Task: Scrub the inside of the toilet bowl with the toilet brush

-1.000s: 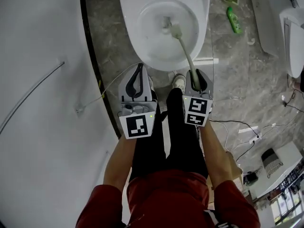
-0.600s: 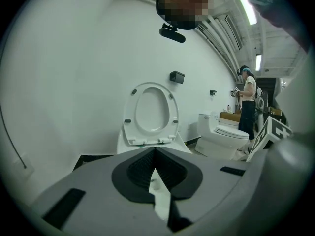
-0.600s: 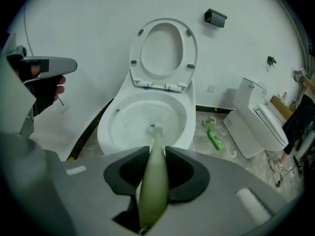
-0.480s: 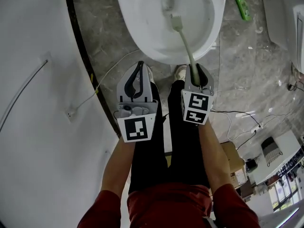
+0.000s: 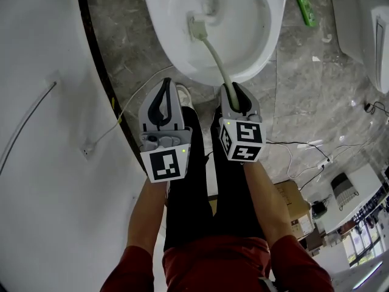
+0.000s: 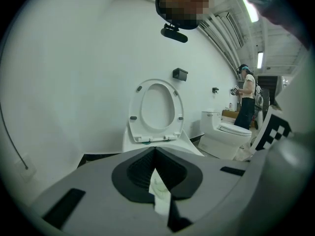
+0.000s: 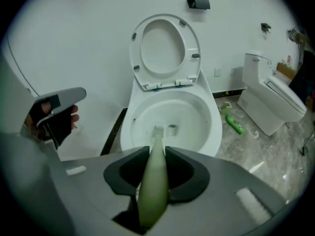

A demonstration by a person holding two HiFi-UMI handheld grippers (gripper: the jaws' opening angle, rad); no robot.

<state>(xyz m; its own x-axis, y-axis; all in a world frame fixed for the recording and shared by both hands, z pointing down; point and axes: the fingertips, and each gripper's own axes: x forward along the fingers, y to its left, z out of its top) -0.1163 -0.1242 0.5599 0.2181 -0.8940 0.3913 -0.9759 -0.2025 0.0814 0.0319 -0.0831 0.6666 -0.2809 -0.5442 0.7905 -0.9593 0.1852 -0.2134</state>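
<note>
My right gripper (image 5: 233, 94) (image 7: 152, 173) is shut on the pale green handle of the toilet brush (image 5: 214, 56) (image 7: 153, 178). The brush head (image 5: 196, 27) (image 7: 158, 130) rests inside the white toilet bowl (image 5: 255, 38) (image 7: 209, 132), just left of the drain hole. The seat and lid (image 7: 165, 50) (image 6: 156, 109) stand raised against the wall. My left gripper (image 5: 161, 104) (image 6: 156, 173) hangs shut over the floor left of the bowl's front rim, with nothing between its jaws.
A white curved wall (image 5: 42, 132) with a black base strip runs along the left. A green bottle (image 5: 306, 8) (image 7: 235, 124) lies on the marble floor to the right, near a second toilet (image 7: 273, 100). Cables (image 5: 304, 163) trail at the right. A person (image 6: 245, 102) stands far back.
The brush head has slid from the right of the drain to its left inside the bowl. Both grippers have shifted slightly left in the head view.
</note>
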